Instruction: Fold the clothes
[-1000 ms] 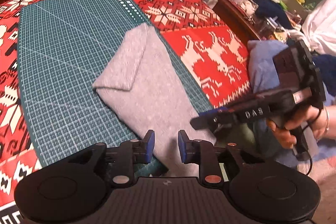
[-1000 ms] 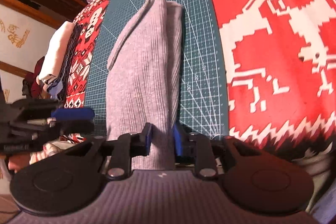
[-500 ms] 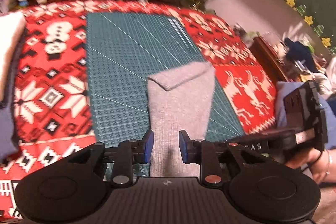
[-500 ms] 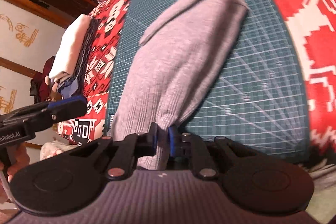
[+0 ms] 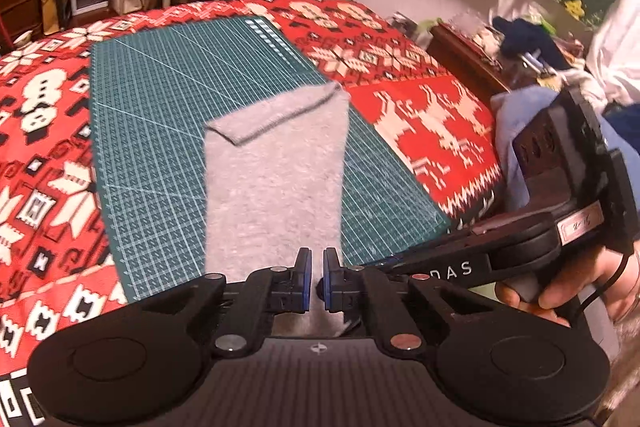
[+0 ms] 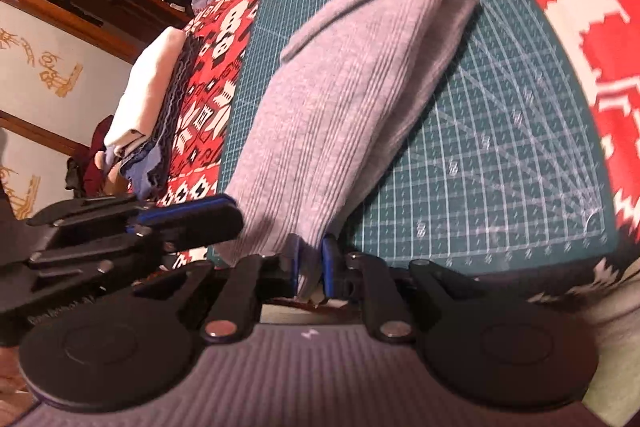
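Clothes here means one grey garment point(image 5: 276, 171), a long folded strip on the green mat point(image 5: 160, 131), stretching away from both tongs. The right tongs point(image 6: 309, 267) are pinched on its near edge, and the left tongs point(image 5: 316, 281) look nearly together at that edge, though I cannot tell if they grip. Keep both sets level and pull evenly, so the strip stays flat and straight.

Grey ribbed garment point(image 5: 276, 183), teal gridded mat point(image 5: 160, 131), red-and-white reindeer-patterned blanket point(image 5: 432, 123)
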A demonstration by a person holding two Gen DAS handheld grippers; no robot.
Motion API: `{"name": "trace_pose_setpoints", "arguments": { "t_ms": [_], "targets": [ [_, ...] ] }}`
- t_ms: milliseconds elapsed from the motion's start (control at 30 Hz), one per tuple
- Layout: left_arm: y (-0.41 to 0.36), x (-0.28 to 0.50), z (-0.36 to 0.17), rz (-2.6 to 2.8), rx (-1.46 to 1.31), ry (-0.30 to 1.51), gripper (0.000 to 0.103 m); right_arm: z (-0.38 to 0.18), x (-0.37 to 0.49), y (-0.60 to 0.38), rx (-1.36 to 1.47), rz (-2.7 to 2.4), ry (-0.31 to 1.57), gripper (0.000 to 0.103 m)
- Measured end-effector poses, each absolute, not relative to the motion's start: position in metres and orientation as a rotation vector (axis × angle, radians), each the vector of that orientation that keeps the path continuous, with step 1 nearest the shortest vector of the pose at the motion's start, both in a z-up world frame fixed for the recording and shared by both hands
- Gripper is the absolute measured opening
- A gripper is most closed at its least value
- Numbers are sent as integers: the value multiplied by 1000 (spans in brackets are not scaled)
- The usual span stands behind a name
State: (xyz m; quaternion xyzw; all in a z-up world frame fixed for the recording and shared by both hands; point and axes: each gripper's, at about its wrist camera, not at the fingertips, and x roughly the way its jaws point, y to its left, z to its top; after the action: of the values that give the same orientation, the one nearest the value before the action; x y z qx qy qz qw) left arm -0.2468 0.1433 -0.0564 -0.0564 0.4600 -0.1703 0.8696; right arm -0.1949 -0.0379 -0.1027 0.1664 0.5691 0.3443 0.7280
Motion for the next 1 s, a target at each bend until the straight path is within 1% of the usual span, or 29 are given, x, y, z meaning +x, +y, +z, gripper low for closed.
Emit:
{"name": "trace_pose_setpoints", "arguments": {
  "t_ms": [100,200,400,600,700,767,833,867,900,1000],
  "targets": [
    [138,-252,-70,-348,-58,996,5,-92,-196,-44,356,762,1216,13],
    [138,-255,-86,-330,-50,1043,5,-72,-196,-49,304,762,1109,13],
    [145,-255,-88,-327,-97,1043,5,-51,-158,-65,360,685,975,13],
    [140,-257,-88,-315,-74,1047,6,-78,-120,-81,467,617,967,12],
    [140,-256,-86,-313,-78,1041,6,-93,-102,-90,523,583,969,0],
    [141,-256,-80,-324,-92,1023,6,-102,-91,-96,553,554,970,0],
    [142,-256,-75,-336,-106,1004,6,-104,-88,-102,513,504,975,0],
    [143,-256,-72,-341,-114,994,6,-105,-86,-104,481,487,973,4],
    [143,-256,-69,-347,-121,985,6,-105,-86,-108,466,467,969,4],
    [145,-256,-61,-363,-142,957,6,-97,-84,-124,543,451,940,4]
  ]
}}
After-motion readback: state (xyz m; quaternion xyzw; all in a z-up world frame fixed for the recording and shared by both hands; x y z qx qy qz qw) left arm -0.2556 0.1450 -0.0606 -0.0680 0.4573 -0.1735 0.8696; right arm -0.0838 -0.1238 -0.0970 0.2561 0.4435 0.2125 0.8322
